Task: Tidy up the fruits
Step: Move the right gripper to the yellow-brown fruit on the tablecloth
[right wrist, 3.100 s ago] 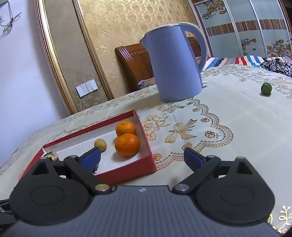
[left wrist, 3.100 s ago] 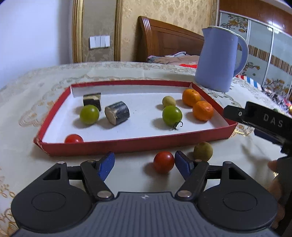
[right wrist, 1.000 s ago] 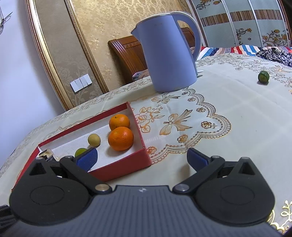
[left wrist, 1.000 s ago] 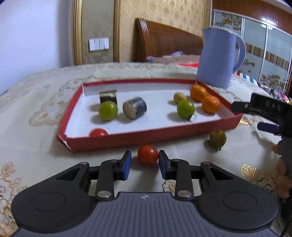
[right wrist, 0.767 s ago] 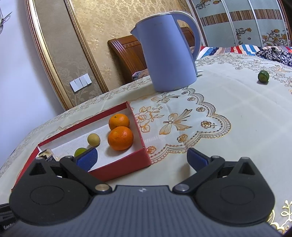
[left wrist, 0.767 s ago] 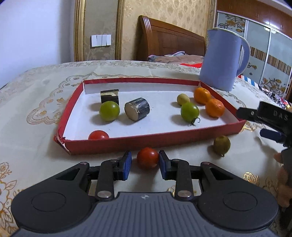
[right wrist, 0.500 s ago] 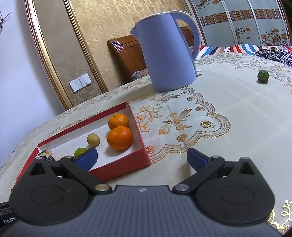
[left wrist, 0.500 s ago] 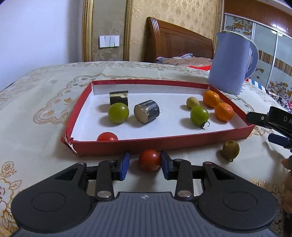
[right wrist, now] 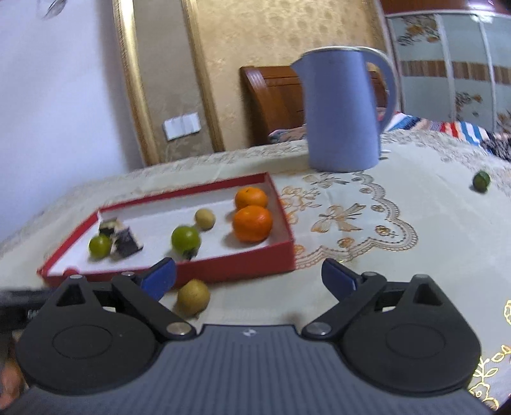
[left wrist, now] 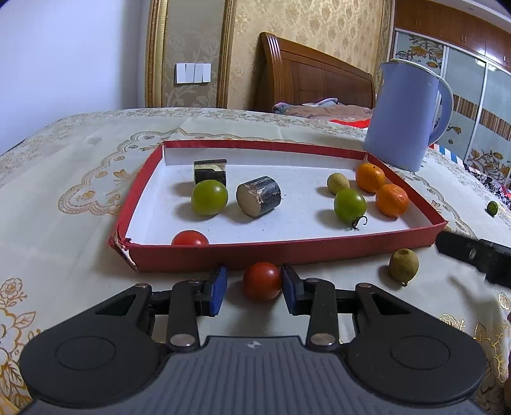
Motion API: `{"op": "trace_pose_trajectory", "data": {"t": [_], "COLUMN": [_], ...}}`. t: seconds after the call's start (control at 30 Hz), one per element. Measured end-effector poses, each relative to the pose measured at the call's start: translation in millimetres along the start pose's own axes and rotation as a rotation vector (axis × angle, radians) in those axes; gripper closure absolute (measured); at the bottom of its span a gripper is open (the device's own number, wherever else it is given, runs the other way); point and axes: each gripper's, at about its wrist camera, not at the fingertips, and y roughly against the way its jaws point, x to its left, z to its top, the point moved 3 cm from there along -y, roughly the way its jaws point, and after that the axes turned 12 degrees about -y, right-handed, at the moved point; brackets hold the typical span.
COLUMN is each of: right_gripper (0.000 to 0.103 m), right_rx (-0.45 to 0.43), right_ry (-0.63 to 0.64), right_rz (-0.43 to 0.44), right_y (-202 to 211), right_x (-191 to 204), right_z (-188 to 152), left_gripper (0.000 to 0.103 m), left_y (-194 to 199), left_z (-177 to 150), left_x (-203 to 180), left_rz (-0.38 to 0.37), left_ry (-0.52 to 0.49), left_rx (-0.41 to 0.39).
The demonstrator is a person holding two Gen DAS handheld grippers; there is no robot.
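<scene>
Beyond the fingers: gold-patterned wall [left wrist: 319,28], white switches [left wrist: 192,72], a wooden headboard [left wrist: 313,83]; right, a wardrobe [left wrist: 472,105] with floral panels.

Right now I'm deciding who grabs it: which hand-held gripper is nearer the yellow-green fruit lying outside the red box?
Right. The right hand-held gripper, jaws closing but wide, has the yellow-green fruit beside its left finger. The left hand-held gripper flanks the red tomato, farther off.

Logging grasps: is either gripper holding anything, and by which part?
Nothing gripped. The red tomato sits between the left gripper's pads, one touching its side, gap at the other. The right gripper's jaws are closing, the yellowish fruit between them untouched.
</scene>
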Motion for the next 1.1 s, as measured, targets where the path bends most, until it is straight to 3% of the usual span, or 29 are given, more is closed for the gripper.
{"op": "trace_pose_trajectory", "data": {"t": [0.3,0.73,1.1], "right_gripper": [0.015,0.017,0.018], "right_rx": [0.116,0.178,0.176], "right_ry": [0.044,0.056,0.049], "right_rz": [0.033,0.017,0.012], "right_y": [-15,-33,-38], "right_x": [20,33,38], "right_z": [-9,-14,-14], "left_gripper": [0.066,0.066,0.066], "left_y": [0,0,0], "left_z": [0,0,0], "left_x": [0,-1,-2], "left_rz": [-0.001,0.0,0.0], "left_ry": [0.002,0.0,-0.004], "left_rx": [0.0,0.0,0.001]}}
